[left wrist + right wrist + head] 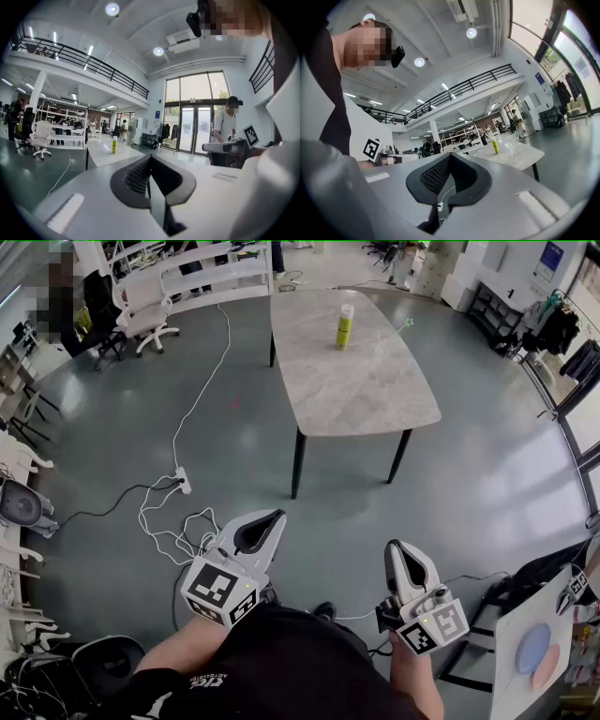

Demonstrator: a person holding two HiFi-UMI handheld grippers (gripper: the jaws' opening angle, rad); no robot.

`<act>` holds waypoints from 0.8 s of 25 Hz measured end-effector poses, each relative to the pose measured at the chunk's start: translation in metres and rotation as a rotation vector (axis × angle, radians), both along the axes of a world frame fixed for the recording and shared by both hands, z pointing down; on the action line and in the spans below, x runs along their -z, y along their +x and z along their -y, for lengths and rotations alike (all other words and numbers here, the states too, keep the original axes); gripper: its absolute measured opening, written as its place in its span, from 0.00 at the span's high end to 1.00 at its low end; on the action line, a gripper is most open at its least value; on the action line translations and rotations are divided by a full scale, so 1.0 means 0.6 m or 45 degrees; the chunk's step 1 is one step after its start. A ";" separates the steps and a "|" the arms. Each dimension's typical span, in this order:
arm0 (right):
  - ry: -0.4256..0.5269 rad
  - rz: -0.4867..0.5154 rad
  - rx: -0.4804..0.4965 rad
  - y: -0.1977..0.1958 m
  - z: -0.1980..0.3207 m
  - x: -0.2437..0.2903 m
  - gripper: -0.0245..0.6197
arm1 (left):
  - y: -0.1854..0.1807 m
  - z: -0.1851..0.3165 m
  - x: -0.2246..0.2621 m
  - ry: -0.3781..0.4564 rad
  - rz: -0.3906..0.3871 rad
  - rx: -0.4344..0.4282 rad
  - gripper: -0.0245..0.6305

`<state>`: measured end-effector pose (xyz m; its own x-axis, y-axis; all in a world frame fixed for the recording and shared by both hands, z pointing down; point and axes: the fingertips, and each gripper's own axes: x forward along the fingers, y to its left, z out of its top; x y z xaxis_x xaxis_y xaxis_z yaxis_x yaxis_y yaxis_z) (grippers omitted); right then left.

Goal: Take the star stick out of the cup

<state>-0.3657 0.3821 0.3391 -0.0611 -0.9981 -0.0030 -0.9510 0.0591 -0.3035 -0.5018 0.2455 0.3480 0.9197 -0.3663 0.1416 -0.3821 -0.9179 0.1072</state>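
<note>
left hand-held gripper (270, 519) and right hand-held gripper (397, 549) both pressed together, empty, low in frame. table (375, 399) upper centre, well apart. star stick (409, 322) looks tiny at its far right edge, beside yellow bottle (345, 326); cup unclear. i judge the right nearer.

The hall is bright and evenly lit. Daylight pours through the tall windows (197, 112), which look slightly washed out, and round ceiling lamps (471, 33) glow with small halos. The grey floor (487, 484) shows a soft sheen with pale reflections, and the counter (356, 381) casts only a faint shadow. Both gripper views are fisheye, with black corners and a bowed railing (93, 63). The left claw (149, 159) and right claw (449, 157) look soft close to the lens.
</note>
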 end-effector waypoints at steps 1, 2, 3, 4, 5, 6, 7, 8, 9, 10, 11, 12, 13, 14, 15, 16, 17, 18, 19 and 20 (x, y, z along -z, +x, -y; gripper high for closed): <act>0.001 0.001 0.002 0.005 -0.006 -0.001 0.94 | 0.007 -0.006 0.000 0.007 0.003 -0.001 0.96; 0.002 0.003 0.005 0.010 -0.012 -0.002 0.94 | 0.014 -0.013 0.000 0.012 0.006 -0.003 0.96; 0.003 0.006 0.008 0.014 -0.018 -0.003 0.94 | 0.020 -0.020 0.000 0.013 0.008 -0.005 0.96; 0.003 0.009 0.010 0.019 -0.025 -0.004 0.94 | 0.027 -0.028 0.000 0.012 0.011 -0.007 0.96; 0.002 0.011 0.010 0.024 -0.032 -0.005 0.94 | 0.034 -0.037 0.000 0.011 0.014 -0.010 0.96; -0.003 0.006 0.003 0.031 -0.040 -0.007 0.94 | 0.042 -0.047 0.000 0.013 0.017 -0.013 0.96; -0.010 -0.011 -0.009 0.038 -0.049 -0.010 0.94 | 0.050 -0.057 0.001 0.019 0.021 -0.018 0.96; -0.018 -0.033 -0.025 0.047 -0.058 -0.012 0.94 | 0.059 -0.068 0.002 0.026 0.025 -0.024 0.96; -0.021 -0.049 -0.038 0.057 -0.069 -0.012 0.94 | 0.069 -0.080 0.003 0.033 0.028 -0.031 0.96; -0.019 -0.052 -0.044 0.066 -0.079 -0.012 0.94 | 0.080 -0.091 0.003 0.038 0.030 -0.036 0.96; -0.013 -0.046 -0.040 0.073 -0.089 -0.011 0.94 | 0.089 -0.101 0.004 0.040 0.031 -0.038 0.96; -0.006 -0.038 -0.028 0.077 -0.100 -0.009 0.94 | 0.097 -0.111 0.004 0.040 0.031 -0.038 0.96; 0.000 -0.029 -0.011 0.078 -0.110 -0.008 0.94 | 0.102 -0.120 0.005 0.039 0.028 -0.034 0.96; 0.004 -0.025 0.010 0.077 -0.120 -0.008 0.94 | 0.105 -0.127 0.006 0.037 0.023 -0.027 0.96; 0.006 -0.025 0.030 0.076 -0.129 -0.010 0.94 | 0.107 -0.134 0.007 0.034 0.015 -0.017 0.96; 0.002 -0.025 0.046 0.077 -0.137 -0.013 0.94 | 0.109 -0.138 0.007 0.029 0.006 -0.007 0.96; -0.004 -0.021 0.053 0.080 -0.143 -0.018 0.94 | 0.112 -0.142 0.008 0.020 -0.003 0.000 0.96; -0.012 -0.010 0.054 0.085 -0.147 -0.022 0.94 | 0.115 -0.146 0.008 0.010 -0.011 0.002 0.96; -0.017 0.005 0.049 0.091 -0.151 -0.026 0.94 | 0.118 -0.150 0.008 0.003 -0.015 -0.001 0.96; -0.020 0.021 0.043 0.095 -0.155 -0.028 0.94 | 0.121 -0.153 0.008 0.003 -0.014 -0.006 0.96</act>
